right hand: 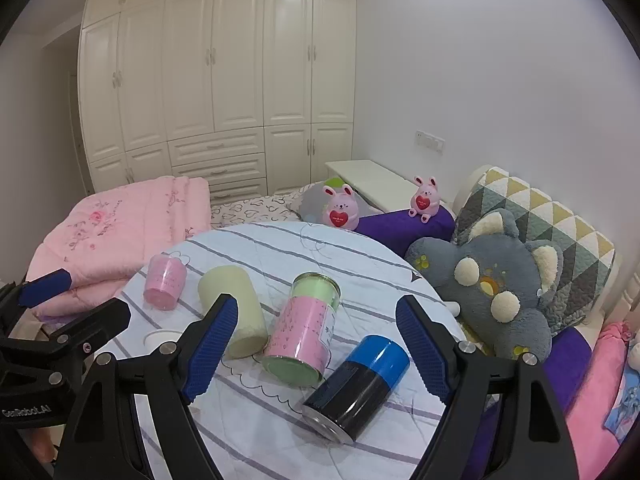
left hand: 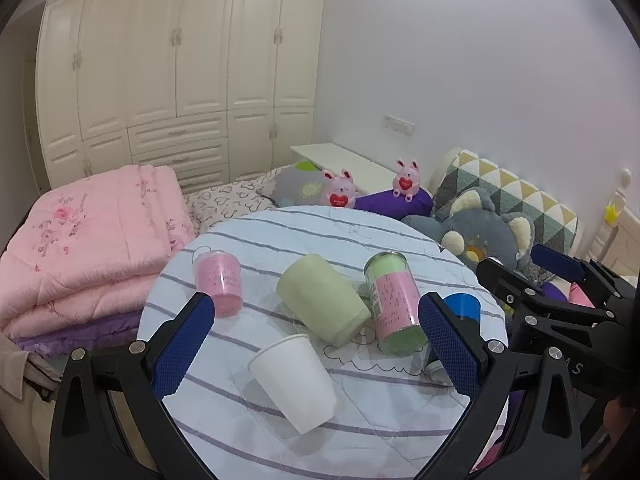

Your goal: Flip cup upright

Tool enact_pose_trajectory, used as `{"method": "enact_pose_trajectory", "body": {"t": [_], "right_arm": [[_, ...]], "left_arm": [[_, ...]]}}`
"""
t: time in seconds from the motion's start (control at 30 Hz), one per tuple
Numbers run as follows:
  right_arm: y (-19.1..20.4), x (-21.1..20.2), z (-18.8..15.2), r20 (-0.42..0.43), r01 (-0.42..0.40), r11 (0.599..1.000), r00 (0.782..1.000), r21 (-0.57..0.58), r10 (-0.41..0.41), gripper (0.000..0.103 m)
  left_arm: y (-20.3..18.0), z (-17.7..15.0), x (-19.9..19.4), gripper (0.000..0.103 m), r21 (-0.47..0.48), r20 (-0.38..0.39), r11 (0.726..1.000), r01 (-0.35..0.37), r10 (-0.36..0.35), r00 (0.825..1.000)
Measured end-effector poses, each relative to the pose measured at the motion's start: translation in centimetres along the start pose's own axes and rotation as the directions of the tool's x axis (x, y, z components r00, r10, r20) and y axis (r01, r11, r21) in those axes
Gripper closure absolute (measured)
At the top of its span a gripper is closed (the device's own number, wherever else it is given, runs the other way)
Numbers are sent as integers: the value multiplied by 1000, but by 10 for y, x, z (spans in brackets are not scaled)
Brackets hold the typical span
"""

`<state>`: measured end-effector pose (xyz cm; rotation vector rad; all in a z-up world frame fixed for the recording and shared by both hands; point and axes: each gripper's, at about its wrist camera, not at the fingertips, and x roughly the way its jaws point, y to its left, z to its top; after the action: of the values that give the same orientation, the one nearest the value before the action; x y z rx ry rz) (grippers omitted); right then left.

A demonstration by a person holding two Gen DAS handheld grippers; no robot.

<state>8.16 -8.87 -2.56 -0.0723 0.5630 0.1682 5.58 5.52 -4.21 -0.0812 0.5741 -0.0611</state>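
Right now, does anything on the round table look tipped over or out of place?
Yes. All five containers lie on their sides: white paper cup, pale green cup, pink cup, pink-labelled jar and blue-and-black can. Nothing looks spilled.

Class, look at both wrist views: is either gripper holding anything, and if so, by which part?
Nothing is held. The left gripper and the right gripper are both open above the table, touching no cup.

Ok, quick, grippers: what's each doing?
Left gripper: open, empty, white cup between its fingers.
Right gripper: open, empty.
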Motion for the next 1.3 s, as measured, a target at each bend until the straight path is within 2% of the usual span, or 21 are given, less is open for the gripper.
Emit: {"method": "enact_pose_trajectory", "body": {"t": [0.33,0.6,0.73,0.83,0.97,1.1,1.2,1.3], "right_arm": [[2,6,4,2,5,1000,1000,6,-5,20],[3,20,5,-34,-17,1000,999,7,18,20],[3,33,2,-66,-29,999,997,24,30,20],[-2,37,0,-72,-9,1000,997,30,11,20],[-14,42,-3,-83,22,999,996,43,-18,20],[-29,52,-6,-102,35,997,994,63,-28,20],[-37,62,-7,-118,35,997,993,75,-26,20],[-42,74,-7,-133,25,997,991,73,-15,20]], "left_arm": [[-2,7,5,0,12,10,1000,6,-6,1000],[4,7,9,0,-9,-5,1000,-6,6,1000],[13,7,20,0,-28,-40,1000,-13,11,999],[13,7,34,0,-46,-82,999,7,-11,997],[4,11,65,0,-80,-194,996,31,-46,980],[-3,11,92,0,-129,-263,991,35,-68,962],[-4,9,115,0,-164,-341,986,-1,-56,938],[0,7,139,0,-227,-403,974,-21,-75,912]]}}
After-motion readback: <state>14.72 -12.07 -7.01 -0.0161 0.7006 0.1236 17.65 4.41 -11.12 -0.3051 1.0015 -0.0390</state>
